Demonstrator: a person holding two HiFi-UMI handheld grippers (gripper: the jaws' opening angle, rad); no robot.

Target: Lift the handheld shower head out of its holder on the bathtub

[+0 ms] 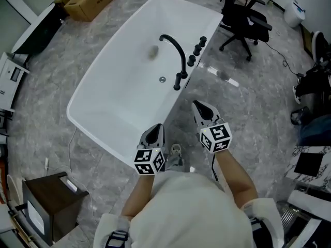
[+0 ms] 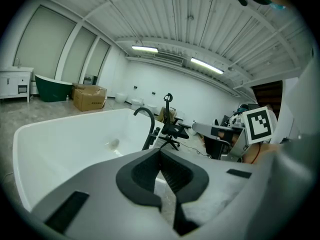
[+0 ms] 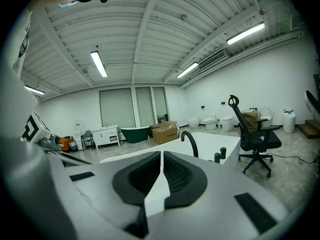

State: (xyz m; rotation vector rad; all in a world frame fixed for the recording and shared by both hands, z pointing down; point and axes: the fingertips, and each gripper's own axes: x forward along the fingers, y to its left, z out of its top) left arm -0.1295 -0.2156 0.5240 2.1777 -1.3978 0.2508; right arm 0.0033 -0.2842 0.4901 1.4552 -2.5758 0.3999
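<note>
The handheld shower head (image 1: pixel 197 49) stands among the short black uprights in a row along the right rim of the white bathtub (image 1: pixel 103 102). At this size it cannot be told apart from the knobs beside it. In the right gripper view the same uprights (image 3: pixel 220 155) rise from the bathtub's rim just right of the arched black faucet (image 3: pixel 190 141). In the head view that faucet (image 1: pixel 176 53) springs from the nearer end of the row and curves out over the basin, above the drain (image 1: pixel 162 79).

Both grippers are well short of the fittings, toward the bathtub's near end. The right gripper (image 1: pixel 202 110) is outside the bathtub, off its right rim and over the grey marbled floor (image 1: pixel 248 97), pointing along the rim toward the row. Its jaws are pressed together with nothing between them. The left gripper (image 1: pixel 153 136) hangs at the bathtub's near corner, farther from the shower head than the right one. Its jaws also meet at the tips and hold nothing.

Beyond the bathtub's far right corner stands a black office chair (image 1: pixel 243 19). Off its far left end lies a cardboard box (image 1: pixel 90 1).
</note>
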